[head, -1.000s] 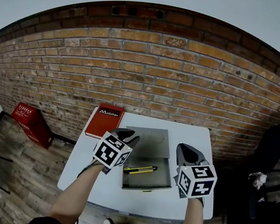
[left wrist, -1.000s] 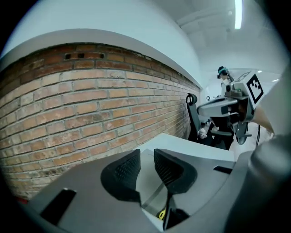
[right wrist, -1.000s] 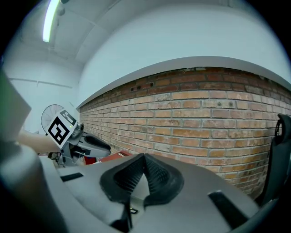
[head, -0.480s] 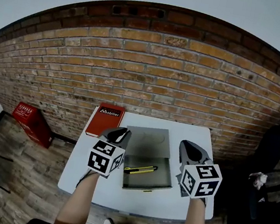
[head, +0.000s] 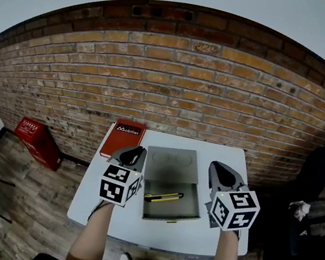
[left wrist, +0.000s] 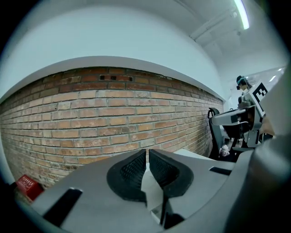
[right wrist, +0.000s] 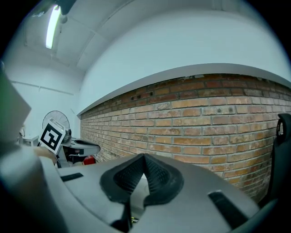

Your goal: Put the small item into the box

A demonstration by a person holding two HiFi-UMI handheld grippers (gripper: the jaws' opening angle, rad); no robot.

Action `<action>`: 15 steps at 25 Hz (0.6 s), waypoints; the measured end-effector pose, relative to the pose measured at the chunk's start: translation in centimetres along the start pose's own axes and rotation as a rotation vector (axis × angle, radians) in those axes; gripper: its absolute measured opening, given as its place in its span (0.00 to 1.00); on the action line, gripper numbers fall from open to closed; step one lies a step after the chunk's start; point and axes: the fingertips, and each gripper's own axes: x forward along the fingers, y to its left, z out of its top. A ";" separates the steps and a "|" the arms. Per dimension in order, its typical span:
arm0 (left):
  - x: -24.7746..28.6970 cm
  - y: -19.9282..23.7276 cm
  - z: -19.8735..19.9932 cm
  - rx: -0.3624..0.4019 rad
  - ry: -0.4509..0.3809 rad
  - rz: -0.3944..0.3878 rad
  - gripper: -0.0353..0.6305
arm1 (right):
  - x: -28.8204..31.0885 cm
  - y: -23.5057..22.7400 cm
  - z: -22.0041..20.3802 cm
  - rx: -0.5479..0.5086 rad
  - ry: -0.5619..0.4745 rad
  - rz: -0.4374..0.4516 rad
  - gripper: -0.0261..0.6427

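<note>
— Grey box (head: 183, 209): position and condition?
— Centre of the white table (head: 212, 239). Lid laid back toward 12 o'clock, tray open to the head view.
— And the small item (head: 162, 197)?
— Yellow and black, lying flat inside the tray across its middle, with its long axis close to 9-to-3. Possibly a utility knife, but it is too small in the head view to confirm.
— Left tongs (left wrist: 147, 154)?
— At the box's 9 o'clock, just beside its lid. The jaws have just closed down. In their own view the ribbed pads stand all but together, a thin slit between them, and nothing is held.
— Right tongs (right wrist: 144, 158)?
— At the box's 3 o'clock, beside the tray wall. The tips meet and the jaws are closed and empty.
— Anything else to note?
— Red book (head: 122, 139) at the table's 10 o'clock corner. Red crate (head: 35, 136) on the wooden floor toward 9 o'clock, well apart from the table. Brick wall (head: 170, 84) at 12 o'clock.
</note>
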 end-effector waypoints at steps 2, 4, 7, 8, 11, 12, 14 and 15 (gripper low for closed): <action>0.0 0.3 -0.1 -0.006 0.001 0.004 0.12 | 0.1 0.1 0.0 -0.001 0.004 0.001 0.07; -0.1 0.4 -0.2 -0.011 0.002 0.008 0.12 | 0.2 0.2 0.0 -0.003 0.006 0.000 0.07; -0.1 0.5 -0.4 -0.013 0.003 0.010 0.12 | 0.2 0.1 -0.1 -0.005 0.006 -0.003 0.07; -0.2 0.5 -0.4 -0.012 0.004 0.011 0.12 | 0.2 0.1 -0.2 -0.006 0.007 -0.003 0.07; -0.2 0.5 -0.6 -0.012 0.006 0.011 0.12 | 0.2 0.2 -0.1 -0.009 0.006 -0.004 0.07; -0.2 0.4 -0.6 -0.011 0.007 0.011 0.12 | 0.2 0.2 -0.1 -0.009 0.005 -0.003 0.07; -0.3 0.4 -0.7 -0.009 0.009 0.010 0.12 | 0.2 0.3 -0.1 -0.007 0.002 -0.001 0.07; -0.3 0.4 -0.8 -0.009 0.010 0.010 0.12 | 0.2 0.4 -0.1 -0.006 0.002 0.001 0.07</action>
